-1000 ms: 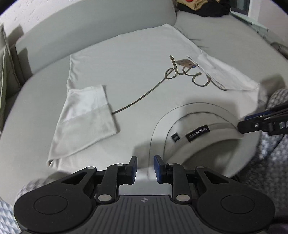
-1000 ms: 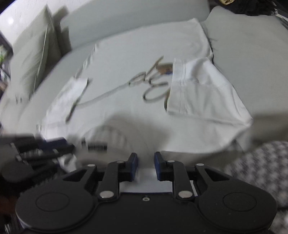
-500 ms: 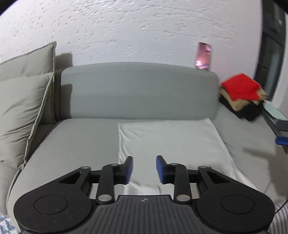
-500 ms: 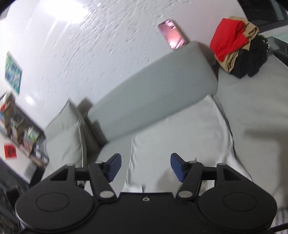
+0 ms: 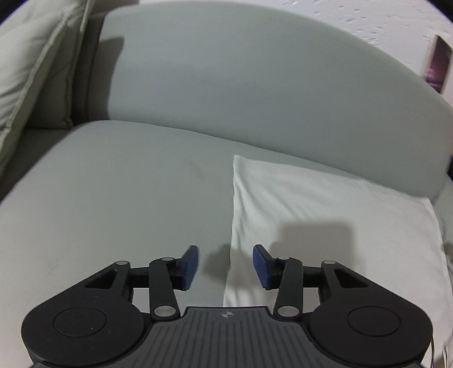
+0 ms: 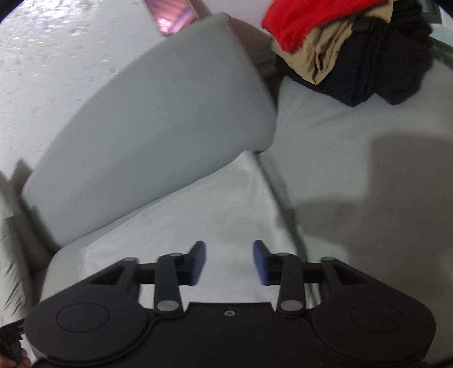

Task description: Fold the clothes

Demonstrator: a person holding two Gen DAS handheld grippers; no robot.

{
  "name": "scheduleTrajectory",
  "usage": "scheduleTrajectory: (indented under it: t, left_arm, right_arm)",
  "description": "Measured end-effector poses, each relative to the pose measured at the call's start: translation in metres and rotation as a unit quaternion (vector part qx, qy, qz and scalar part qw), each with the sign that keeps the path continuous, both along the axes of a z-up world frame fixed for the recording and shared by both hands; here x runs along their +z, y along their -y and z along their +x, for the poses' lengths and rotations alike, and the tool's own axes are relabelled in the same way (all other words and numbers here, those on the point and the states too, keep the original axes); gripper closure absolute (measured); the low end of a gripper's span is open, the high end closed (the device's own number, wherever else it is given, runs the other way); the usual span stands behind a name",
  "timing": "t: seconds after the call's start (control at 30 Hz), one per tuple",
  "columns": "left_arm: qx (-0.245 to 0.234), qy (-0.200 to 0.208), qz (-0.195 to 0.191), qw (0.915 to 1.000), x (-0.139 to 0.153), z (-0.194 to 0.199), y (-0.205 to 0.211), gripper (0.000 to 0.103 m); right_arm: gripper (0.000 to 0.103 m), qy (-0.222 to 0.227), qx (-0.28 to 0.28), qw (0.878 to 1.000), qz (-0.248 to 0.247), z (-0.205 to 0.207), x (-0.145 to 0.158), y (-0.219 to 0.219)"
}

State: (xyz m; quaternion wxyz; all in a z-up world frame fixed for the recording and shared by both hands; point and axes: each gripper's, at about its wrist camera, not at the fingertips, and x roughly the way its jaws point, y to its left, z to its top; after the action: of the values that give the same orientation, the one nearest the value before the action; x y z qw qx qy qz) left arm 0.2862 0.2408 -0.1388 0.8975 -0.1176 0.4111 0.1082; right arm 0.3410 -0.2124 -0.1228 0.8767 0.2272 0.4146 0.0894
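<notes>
A white garment (image 5: 325, 220) lies flat on the grey sofa seat (image 5: 121, 192), its left edge running straight toward the backrest. My left gripper (image 5: 225, 267) is open just above that left edge, nothing between its blue pads. In the right wrist view the same white garment (image 6: 215, 215) reaches to the backrest. My right gripper (image 6: 229, 261) stands open over its right part, near the seam between the seat cushions, and holds nothing.
The sofa backrest (image 5: 254, 93) rises behind the garment. Pale cushions (image 5: 31, 62) lean at the far left. A pile of red, tan and black clothes (image 6: 348, 42) sits on the right seat cushion (image 6: 368, 175). A pink-lit phone (image 6: 172, 14) leans on the wall.
Both grippers held the collar end with jaws nearly closed, then swung up and forward over the garment and opened. The print and the sleeves no longer show; a plain white rectangle lies there.
</notes>
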Motion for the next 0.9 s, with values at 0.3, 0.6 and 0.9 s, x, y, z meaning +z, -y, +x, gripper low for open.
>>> scheduleTrajectory:
  t: [0.3, 0.6, 0.9]
  left_arm:
    - [0.002, 0.02, -0.029, 0.9994, -0.03, 0.053, -0.019, 0.071]
    - [-0.021, 0.022, 0.007, 0.9995, -0.024, 0.091, -0.016, 0.073]
    - [-0.031, 0.04, 0.06, 0.9969, 0.007, 0.076, 0.007, 0.1]
  right_arm:
    - [0.065, 0.0, -0.052, 0.998, 0.035, 0.074, -0.047, 0.023]
    - [0.065, 0.025, -0.015, 0.999, 0.043, 0.106, -0.056, 0.015]
    - [0.091, 0.035, 0.021, 0.998, -0.056, 0.128, -0.052, -0.014]
